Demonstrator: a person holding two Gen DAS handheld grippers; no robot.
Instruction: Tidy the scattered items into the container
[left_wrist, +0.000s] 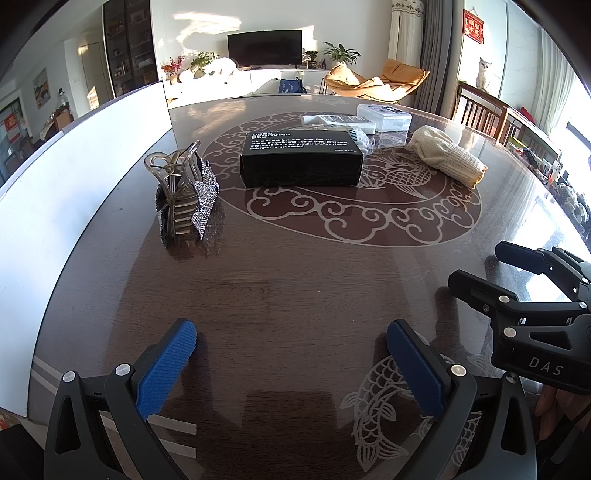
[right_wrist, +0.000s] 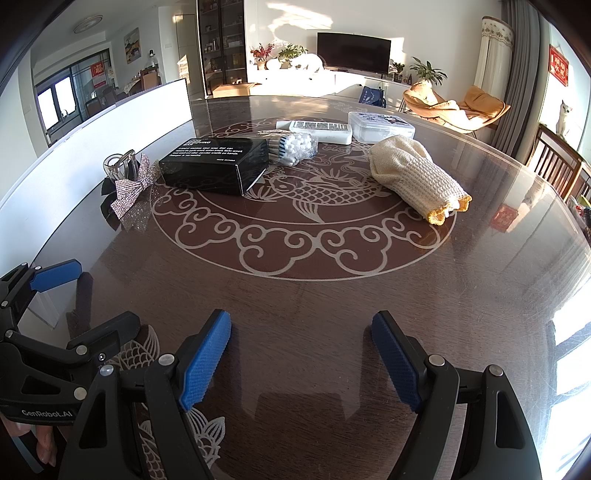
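Dark glossy surface (right_wrist: 295, 295) with a pale fish-and-cloud pattern, one of it, filling both views. One white container wall (left_wrist: 92, 177) along the left edge, standing upright beside the surface.

Two grippers low over the near edge, both tilted steeply down toward the surface. Left gripper (left_wrist: 291, 354) with jaws wide, nothing between the blue pads, only bare surface. Right gripper (right_wrist: 301, 354) likewise wide, nothing held, just to the right of the left one; each visible in the other's camera at the side. A few fingertips (right_wrist: 46, 448) of a hand at the bottom left corner of the right wrist view, wrapped on the left gripper's handle.

Scattered items, all well ahead of the jaws and none in the container:
- One black box (right_wrist: 216, 164) with white print, lying flat near the middle of the round pattern.
- One cream knitted glove bundle (right_wrist: 413, 173) with a yellow cuff, right of the box, apart from it.
- One clear lidded plastic box (right_wrist: 380, 127) at the far side.
- One white flat tube (right_wrist: 321, 131) with printed text, just left of the clear box.
- One bag of cotton swabs (right_wrist: 295, 147), touching the black box's far right end.
- One hair claw clip (left_wrist: 184, 195) with a rhinestone bow, left of the black box, nearest the white wall.
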